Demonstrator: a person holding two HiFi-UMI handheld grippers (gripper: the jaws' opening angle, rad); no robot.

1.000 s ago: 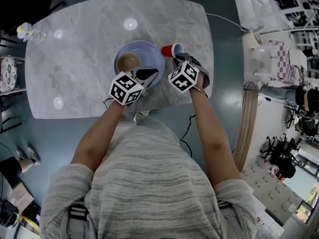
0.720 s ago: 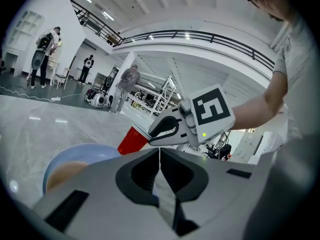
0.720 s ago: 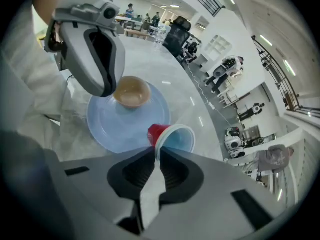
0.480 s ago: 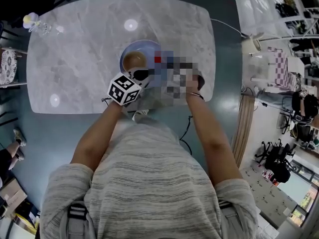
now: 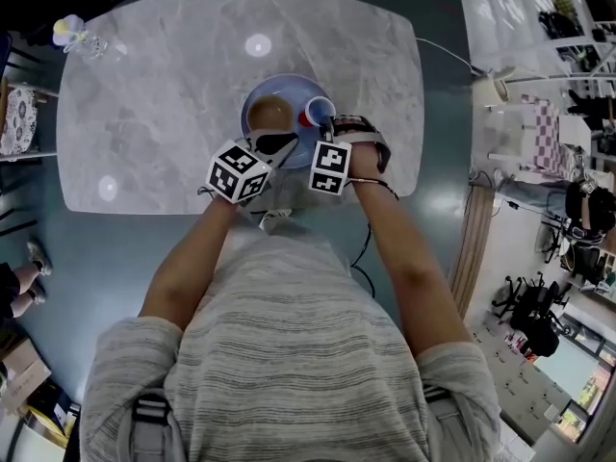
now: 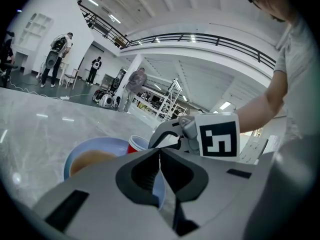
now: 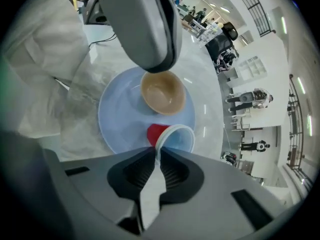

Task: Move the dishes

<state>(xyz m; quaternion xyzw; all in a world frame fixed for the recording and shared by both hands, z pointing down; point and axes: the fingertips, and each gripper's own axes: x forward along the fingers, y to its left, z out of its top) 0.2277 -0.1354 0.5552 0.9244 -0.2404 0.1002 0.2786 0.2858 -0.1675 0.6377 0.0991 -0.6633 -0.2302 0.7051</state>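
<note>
A light-blue plate (image 5: pixel 289 89) sits near the marble table's (image 5: pixel 154 94) front edge, with a brown bowl (image 5: pixel 269 115) on it. My left gripper (image 5: pixel 287 143) is shut on the plate's near rim; in the left gripper view the rim (image 6: pixel 159 190) passes between the closed jaws (image 6: pixel 160 154). My right gripper (image 5: pixel 327 125) is shut on the white lip of a red cup (image 5: pixel 314 115). The cup (image 7: pixel 169 134) hangs tilted over the plate's (image 7: pixel 117 114) right part, beside the bowl (image 7: pixel 162 93). Its open mouth faces my right gripper (image 7: pixel 157 156).
A small clear glass item (image 5: pixel 71 33) stands at the table's far left corner. A patterned chair seat (image 5: pixel 15 119) is off the left edge. A white cable (image 5: pixel 443 48) runs off the far right corner. The table's front edge lies just under my hands.
My right gripper has rolled and carried the red cup left, from beside the plate's right edge to over the plate. The left gripper keeps its hold on the rim.
</note>
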